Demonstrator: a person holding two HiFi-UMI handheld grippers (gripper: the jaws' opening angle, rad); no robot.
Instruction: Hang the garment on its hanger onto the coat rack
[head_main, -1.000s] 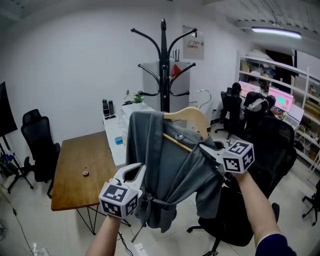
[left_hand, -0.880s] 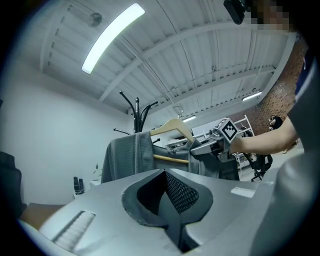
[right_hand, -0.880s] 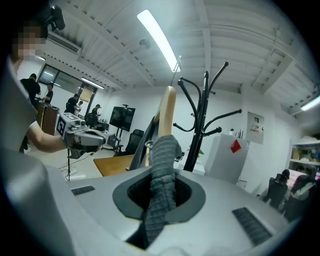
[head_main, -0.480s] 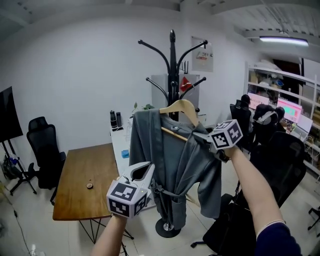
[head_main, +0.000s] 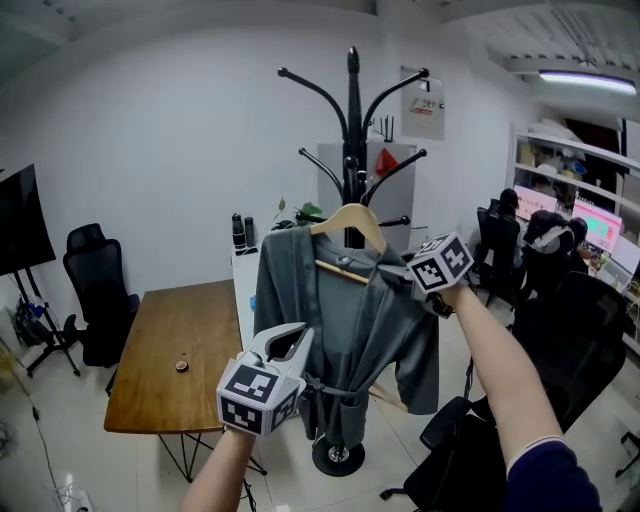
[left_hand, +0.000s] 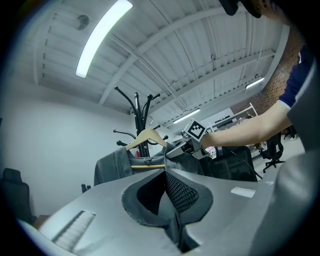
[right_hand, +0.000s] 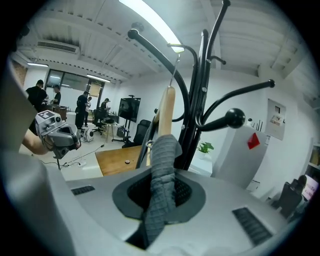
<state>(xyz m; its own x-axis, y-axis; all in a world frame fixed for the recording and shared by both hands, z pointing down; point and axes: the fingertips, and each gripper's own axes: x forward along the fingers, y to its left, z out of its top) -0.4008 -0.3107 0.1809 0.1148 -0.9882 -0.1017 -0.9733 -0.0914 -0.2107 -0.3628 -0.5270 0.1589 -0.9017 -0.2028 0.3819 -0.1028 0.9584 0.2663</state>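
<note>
A grey robe (head_main: 345, 320) hangs on a wooden hanger (head_main: 350, 220), held up right in front of the black coat rack (head_main: 352, 130). My right gripper (head_main: 402, 272) is shut on the robe's shoulder fabric (right_hand: 162, 165) over the hanger's arm (right_hand: 166, 110). In the right gripper view the metal hook (right_hand: 175, 65) rises beside a curved rack arm (right_hand: 160, 55); I cannot tell whether they touch. My left gripper (head_main: 298, 338) is lower, at the robe's left edge near the belt, shut with nothing visible between its jaws (left_hand: 166, 172). The robe (left_hand: 117, 167) lies well ahead of it.
A wooden table (head_main: 170, 350) stands at the left, with a black chair (head_main: 100, 290) behind it. A white desk with bottles (head_main: 240, 235) and a grey cabinet (head_main: 400, 185) lie behind the rack. The rack's round base (head_main: 337, 457) sits on the floor. Office chairs (head_main: 470, 450) and shelves (head_main: 570, 200) fill the right.
Both grippers have carried the robe up and toward the coat rack. The hanger's top, earlier below the rack's arms, now stands against the pole among the lower arms.
</note>
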